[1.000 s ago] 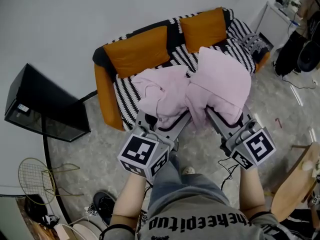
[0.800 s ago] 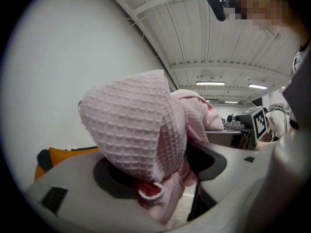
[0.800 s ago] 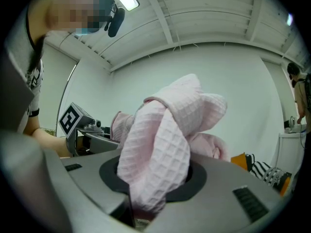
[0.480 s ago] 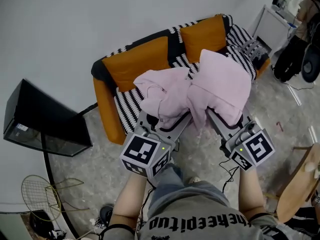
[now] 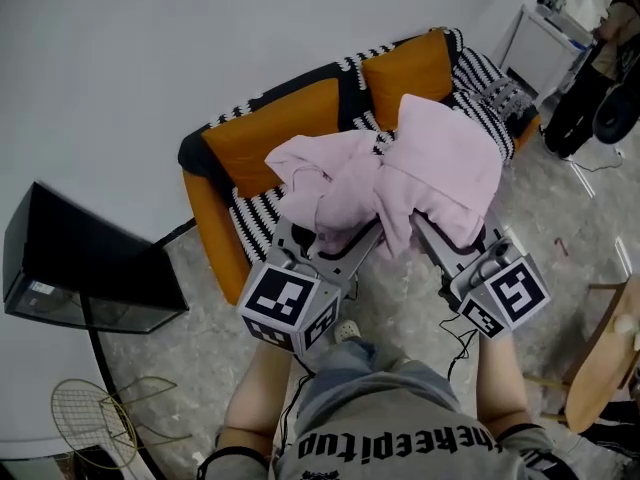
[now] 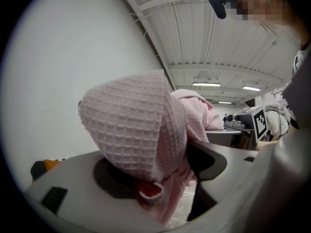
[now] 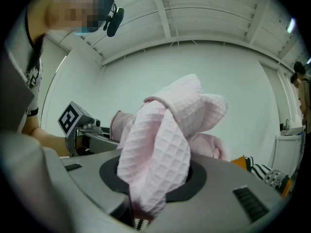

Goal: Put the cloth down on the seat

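The orange two-seat sofa (image 5: pixel 270 128) lies straight ahead of me and below my hands. Its long axis slants from near-left to far-right in the head view. Its black-and-white striped seat (image 5: pixel 252 213) shows bare only at the left end and the far right corner. The rest is hidden under the pink waffle-weave cloth (image 5: pixel 400 178), which I hold up in the air in front of the orange back cushions.

The cloth hangs bunched between my two hands, its span roughly in line with the sofa's length. My left tool (image 5: pixel 325 243) is clamped on a thick fold of it, and the left gripper view shows the fabric pinched and spilling over the jaws. My right tool (image 5: pixel 450 238) grips another wad, its jaws fairly wide around the bulk.

I judge the left tool nearer the seat's front edge. Lowering means going forward and down, right side reaching further.
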Demonstrator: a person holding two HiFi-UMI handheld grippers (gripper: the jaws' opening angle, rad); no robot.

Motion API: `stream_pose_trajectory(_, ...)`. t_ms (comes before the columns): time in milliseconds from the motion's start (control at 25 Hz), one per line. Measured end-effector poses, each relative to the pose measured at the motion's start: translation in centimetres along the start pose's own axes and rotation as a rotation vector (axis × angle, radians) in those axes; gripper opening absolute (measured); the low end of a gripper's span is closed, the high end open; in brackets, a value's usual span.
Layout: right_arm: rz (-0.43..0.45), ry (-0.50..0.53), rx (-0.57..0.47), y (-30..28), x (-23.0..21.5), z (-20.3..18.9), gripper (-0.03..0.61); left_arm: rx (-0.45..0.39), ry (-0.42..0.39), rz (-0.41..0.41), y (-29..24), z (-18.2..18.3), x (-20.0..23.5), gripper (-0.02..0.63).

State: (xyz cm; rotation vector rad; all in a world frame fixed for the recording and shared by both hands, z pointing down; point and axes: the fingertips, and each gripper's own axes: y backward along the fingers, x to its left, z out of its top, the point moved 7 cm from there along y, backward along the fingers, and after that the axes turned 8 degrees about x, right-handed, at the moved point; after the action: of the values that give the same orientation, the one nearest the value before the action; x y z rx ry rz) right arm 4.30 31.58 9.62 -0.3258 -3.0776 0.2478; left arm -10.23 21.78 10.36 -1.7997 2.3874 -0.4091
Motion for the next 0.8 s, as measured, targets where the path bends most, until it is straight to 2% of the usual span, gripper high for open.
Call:
stream_pose_trajectory(400, -0.020, 0.011, 0.021, -4.5, 1.9, 0.8, 0.155, -0.007, 0.013, -0.019, 1.2, -0.4, 4.9, 0.336)
stream_pose_trajectory(800, 0.002, 0.025, 0.023, -6.9, 0.2, 1.3, 0.155, -0.006, 0.026, 0.001, -0.2, 0.2, 6.9, 0.336)
